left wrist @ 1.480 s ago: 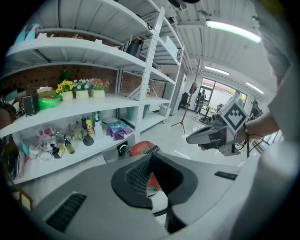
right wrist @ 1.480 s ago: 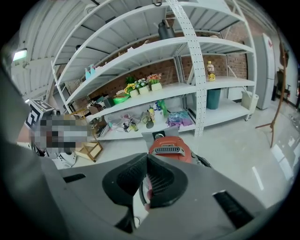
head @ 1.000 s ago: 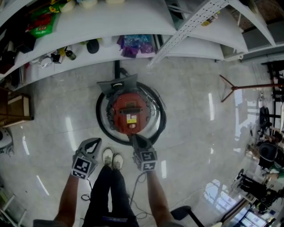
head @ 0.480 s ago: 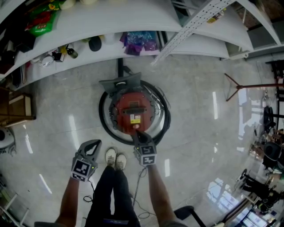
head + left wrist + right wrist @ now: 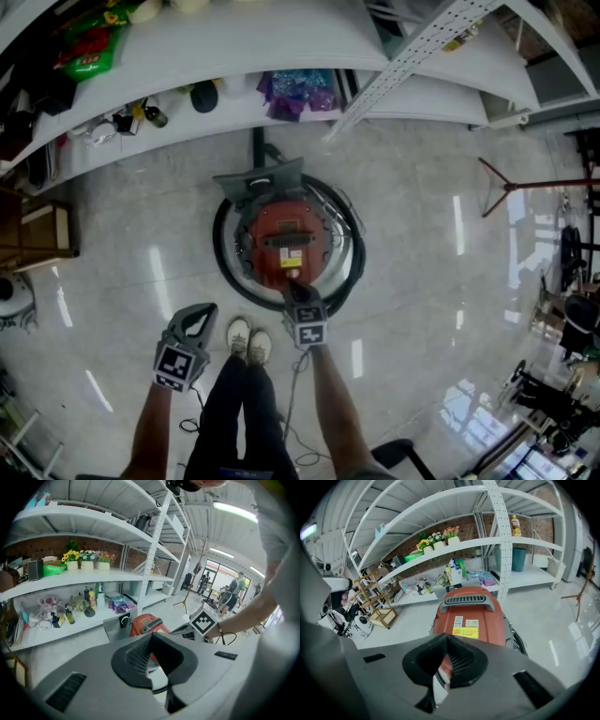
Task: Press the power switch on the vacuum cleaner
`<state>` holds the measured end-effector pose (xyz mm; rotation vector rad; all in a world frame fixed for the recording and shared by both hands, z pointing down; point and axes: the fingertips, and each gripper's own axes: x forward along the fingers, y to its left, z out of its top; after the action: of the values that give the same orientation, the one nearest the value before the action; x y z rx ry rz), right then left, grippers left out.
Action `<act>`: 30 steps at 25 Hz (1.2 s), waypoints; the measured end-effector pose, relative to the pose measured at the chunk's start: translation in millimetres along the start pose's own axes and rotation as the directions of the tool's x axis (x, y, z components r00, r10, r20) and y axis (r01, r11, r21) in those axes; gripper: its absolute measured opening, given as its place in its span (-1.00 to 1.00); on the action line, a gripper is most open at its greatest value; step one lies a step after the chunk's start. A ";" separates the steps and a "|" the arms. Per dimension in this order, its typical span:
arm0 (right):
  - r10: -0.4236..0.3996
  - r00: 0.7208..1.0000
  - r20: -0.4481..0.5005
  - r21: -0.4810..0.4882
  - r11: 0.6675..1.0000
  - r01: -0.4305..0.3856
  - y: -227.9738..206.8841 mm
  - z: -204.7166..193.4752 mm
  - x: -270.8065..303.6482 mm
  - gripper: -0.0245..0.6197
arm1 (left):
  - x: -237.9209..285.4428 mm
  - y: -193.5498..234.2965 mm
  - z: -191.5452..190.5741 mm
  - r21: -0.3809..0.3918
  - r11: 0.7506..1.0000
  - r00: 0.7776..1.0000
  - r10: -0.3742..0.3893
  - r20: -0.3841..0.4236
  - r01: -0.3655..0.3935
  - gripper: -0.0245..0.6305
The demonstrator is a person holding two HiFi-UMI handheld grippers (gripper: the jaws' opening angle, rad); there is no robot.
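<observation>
R gripper [image 5: 292,286], jaws closed on nothing so the tip acts as a blunt poker, is at near rim of the round red plastic vacuum cleaner [image 5: 286,239] on glossy grey floor [image 5: 422,281], prob. lining up on the power switch, while L gripper [image 5: 195,314], also closed w/ nothing in it, hangs idle by white shoes [image 5: 246,339].
</observation>
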<state>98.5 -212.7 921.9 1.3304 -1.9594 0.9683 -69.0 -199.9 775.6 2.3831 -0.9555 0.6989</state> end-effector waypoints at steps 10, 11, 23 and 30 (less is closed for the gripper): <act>-0.004 0.999 -0.033 0.021 1.000 0.005 -4.5 -12.9 16.0 -0.89 | 1.2 1.8 -7.7 -0.015 1.000 1.000 0.002 -0.007 -0.002 -0.90; -0.003 0.999 -0.034 0.026 1.000 0.003 -4.3 -12.5 17.3 -0.89 | 1.2 2.3 -7.1 -0.018 1.000 1.000 0.005 -0.006 -0.005 -0.90; -0.001 0.994 -0.107 0.054 0.999 0.007 -6.8 -36.3 31.5 -0.89 | -0.6 11.0 -5.1 -0.041 0.999 1.000 0.020 -0.014 -0.020 -0.90; 0.013 0.996 -0.091 0.029 1.000 -0.011 -3.3 -30.9 35.3 -0.89 | 4.0 9.3 -9.5 -0.043 0.999 1.000 0.015 -0.017 -0.015 -0.90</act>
<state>91.5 -206.6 968.0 1.2689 -1.8939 1.0473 -75.9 -202.3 787.4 2.3317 -0.9726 0.6958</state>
